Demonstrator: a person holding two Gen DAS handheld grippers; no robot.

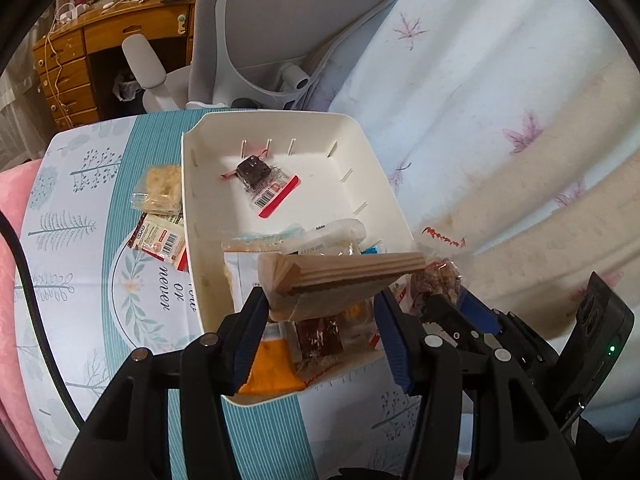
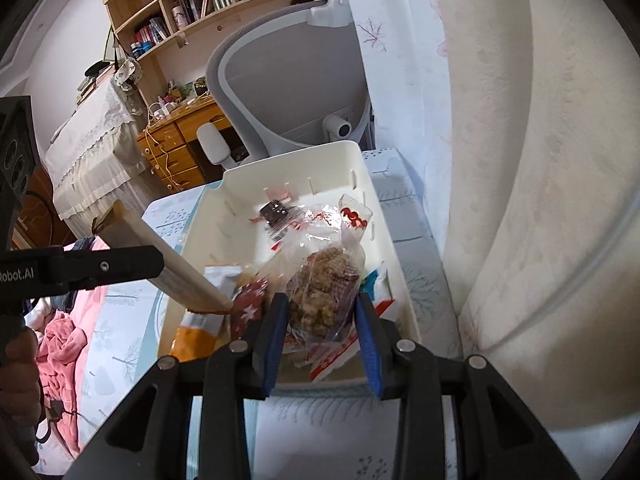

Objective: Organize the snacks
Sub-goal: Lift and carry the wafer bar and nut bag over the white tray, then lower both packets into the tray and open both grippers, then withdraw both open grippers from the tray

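Note:
A white plastic bin (image 1: pixel 192 208) stands on the patterned tablecloth and holds several snack packets. My left gripper (image 1: pixel 320 312) is shut on a tan paper snack packet (image 1: pixel 340 276), held over the bin's near end; the packet also shows in the right wrist view (image 2: pixel 176 260). My right gripper (image 2: pixel 320 320) is shut on a clear bag of brown nutty snacks (image 2: pixel 324 292), held over the bin's near right corner (image 2: pixel 404 308). A dark chocolate packet (image 1: pixel 256 176) lies at the bin's far end. A cracker packet (image 1: pixel 160 188) and a labelled packet (image 1: pixel 160 240) lie on the table left of the bin.
A grey office chair (image 1: pixel 276 32) stands behind the table. A wooden desk with drawers (image 1: pixel 72 72) is at the far left. A floral curtain (image 1: pixel 500 120) hangs along the right. Pink bedding (image 2: pixel 60 340) lies at the left.

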